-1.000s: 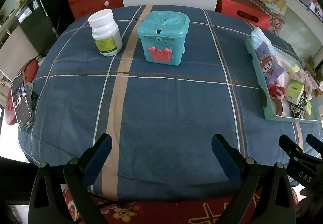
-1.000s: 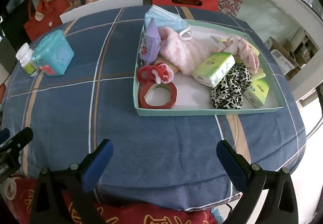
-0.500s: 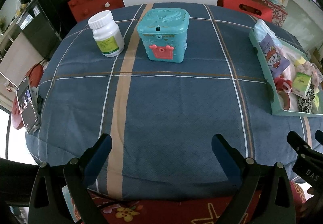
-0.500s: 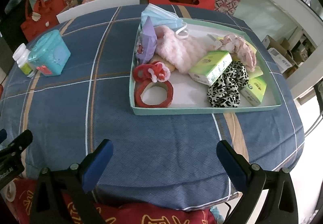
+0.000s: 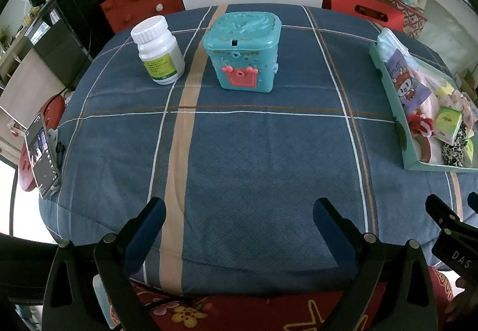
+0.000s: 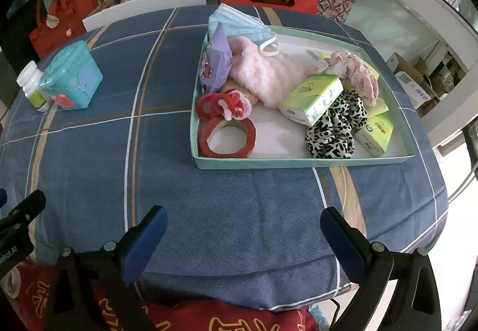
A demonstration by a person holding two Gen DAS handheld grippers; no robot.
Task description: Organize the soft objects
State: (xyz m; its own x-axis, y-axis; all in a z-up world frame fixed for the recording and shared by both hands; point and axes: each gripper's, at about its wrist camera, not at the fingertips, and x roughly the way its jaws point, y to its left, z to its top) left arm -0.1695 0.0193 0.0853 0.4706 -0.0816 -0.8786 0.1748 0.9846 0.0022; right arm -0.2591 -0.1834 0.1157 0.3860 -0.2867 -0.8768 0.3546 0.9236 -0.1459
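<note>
A teal tray [image 6: 298,163] on the blue checked tablecloth holds soft things: a blue face mask [image 6: 236,21], a pink fluffy cloth [image 6: 263,71], a leopard scrunchie [image 6: 336,128], a pink scrunchie [image 6: 355,71], a red scrunchie [image 6: 227,104], tissue packs [image 6: 312,98], a purple packet [image 6: 216,62] and a red tape ring [image 6: 227,136]. The tray also shows in the left wrist view [image 5: 388,83]. My right gripper [image 6: 242,226] is open and empty, near the table's front edge, short of the tray. My left gripper [image 5: 239,217] is open and empty over bare cloth.
A teal toy box [image 5: 243,53] and a white pill bottle [image 5: 158,50] stand at the far side of the table. A phone on a stand [image 5: 40,154] is at the left edge. Red bags and boxes sit beyond the table.
Both grippers have drawn back and up a little, so the table looks smaller in view. Both stay open and empty. Nothing on the table has moved.
</note>
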